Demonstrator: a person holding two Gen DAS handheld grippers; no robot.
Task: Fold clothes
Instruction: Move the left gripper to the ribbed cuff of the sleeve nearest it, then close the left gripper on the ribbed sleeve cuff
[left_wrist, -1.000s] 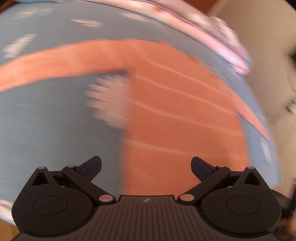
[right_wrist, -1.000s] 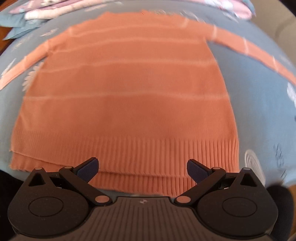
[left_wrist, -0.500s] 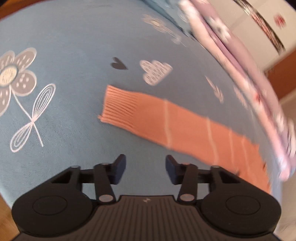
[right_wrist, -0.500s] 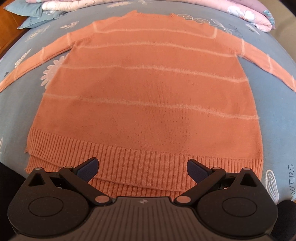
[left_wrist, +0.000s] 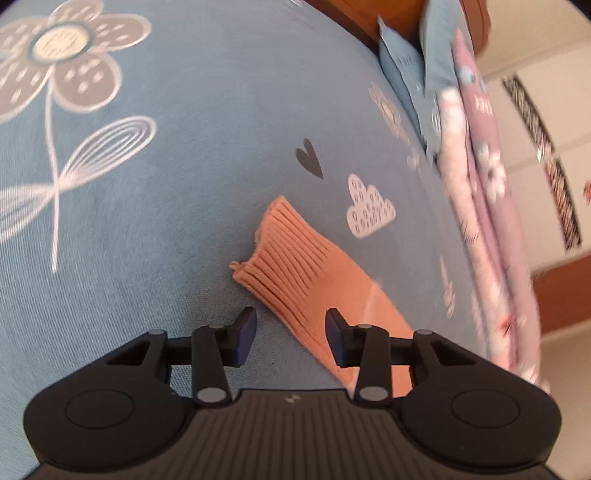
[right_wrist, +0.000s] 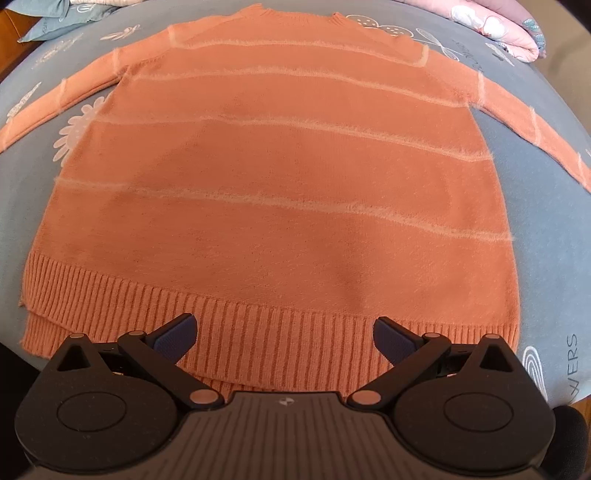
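Left hand-held gripper (left_wrist: 290, 334) released, jaws partly apart over the ribbed cuff (left_wrist: 291, 266) at frame centre, not pinching it. Right hand-held gripper (right_wrist: 284, 334) wide open above the hem of the orange sweater (right_wrist: 280, 177), spread flat on blue bedsheet (left_wrist: 155, 229).

A blue bedsheet (left_wrist: 192, 206) printed with flowers covers the bed. Folded pink bedding (left_wrist: 484, 206) lies at two o'clock, beside white cabinets (left_wrist: 546, 122).

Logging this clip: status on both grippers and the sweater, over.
Left gripper partly open, fingers astride the sleeve cuff, not pinching. Right gripper wide open above the hem. Orange sweater flat on blue bedsheet. Nothing in the way.
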